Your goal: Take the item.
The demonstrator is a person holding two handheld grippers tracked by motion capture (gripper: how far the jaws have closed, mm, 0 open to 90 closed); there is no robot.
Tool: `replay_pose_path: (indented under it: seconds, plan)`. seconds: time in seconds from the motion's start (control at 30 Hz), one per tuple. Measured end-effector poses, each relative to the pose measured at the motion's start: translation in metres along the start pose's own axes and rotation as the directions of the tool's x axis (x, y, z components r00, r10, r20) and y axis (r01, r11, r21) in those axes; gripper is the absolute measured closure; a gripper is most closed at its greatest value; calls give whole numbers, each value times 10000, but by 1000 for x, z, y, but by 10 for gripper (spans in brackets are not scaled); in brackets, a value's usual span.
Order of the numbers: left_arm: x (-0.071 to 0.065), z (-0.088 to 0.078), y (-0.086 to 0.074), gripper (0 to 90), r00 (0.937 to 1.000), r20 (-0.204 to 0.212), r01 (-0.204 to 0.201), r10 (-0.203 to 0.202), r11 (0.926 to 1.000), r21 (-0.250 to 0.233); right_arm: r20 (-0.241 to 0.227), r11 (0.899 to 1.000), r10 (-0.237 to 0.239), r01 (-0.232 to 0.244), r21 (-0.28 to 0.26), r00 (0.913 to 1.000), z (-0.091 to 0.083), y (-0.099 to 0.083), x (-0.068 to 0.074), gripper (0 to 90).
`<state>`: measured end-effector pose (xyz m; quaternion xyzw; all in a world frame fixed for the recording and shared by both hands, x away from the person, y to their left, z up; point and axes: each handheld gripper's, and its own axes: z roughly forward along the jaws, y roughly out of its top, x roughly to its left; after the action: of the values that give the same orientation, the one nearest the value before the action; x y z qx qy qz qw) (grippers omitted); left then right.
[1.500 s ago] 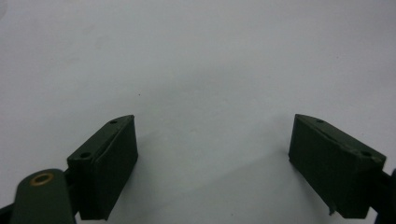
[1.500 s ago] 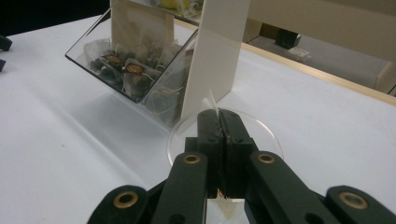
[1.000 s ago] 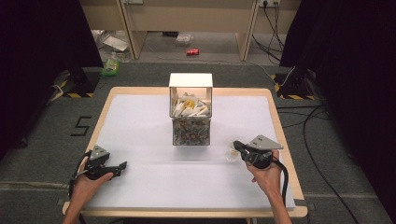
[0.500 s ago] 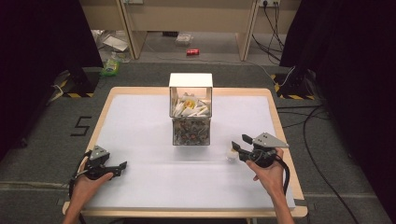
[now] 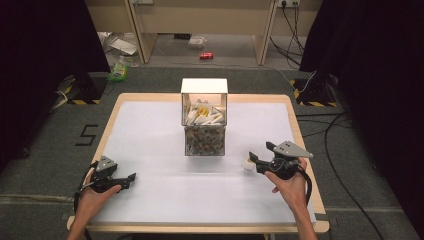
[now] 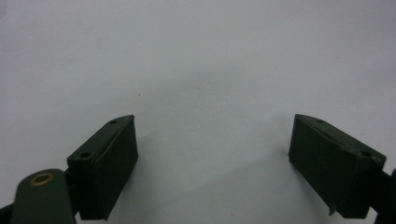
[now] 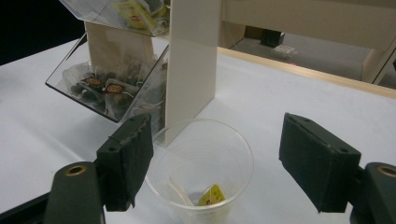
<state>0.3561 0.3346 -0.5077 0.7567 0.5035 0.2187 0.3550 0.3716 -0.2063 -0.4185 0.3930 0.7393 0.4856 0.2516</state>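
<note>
The cup (image 7: 201, 168), tea bag (image 7: 211, 195) inside, stands on the bench (image 5: 150, 130) beside the tea-bag box (image 5: 204, 125), between your right tool (image 7: 217, 161), whose jaws have just been opening, releasing it. Your left tool (image 5: 131, 177) rests open, idle.

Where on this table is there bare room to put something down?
The white table is bare left of the tea bag dispenser, and between the left gripper and the right gripper. It is crowded by the clear cup beside the dispenser.
</note>
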Motion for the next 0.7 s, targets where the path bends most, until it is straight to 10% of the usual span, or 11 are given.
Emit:
replay_pose_path:
  seconds: [0.7]
  plan:
    - [0, 0, 0, 147, 10000, 1, 0, 0, 10000, 0, 200, 9998, 213, -212, -24, 9996, -15, -8, -9, 260]
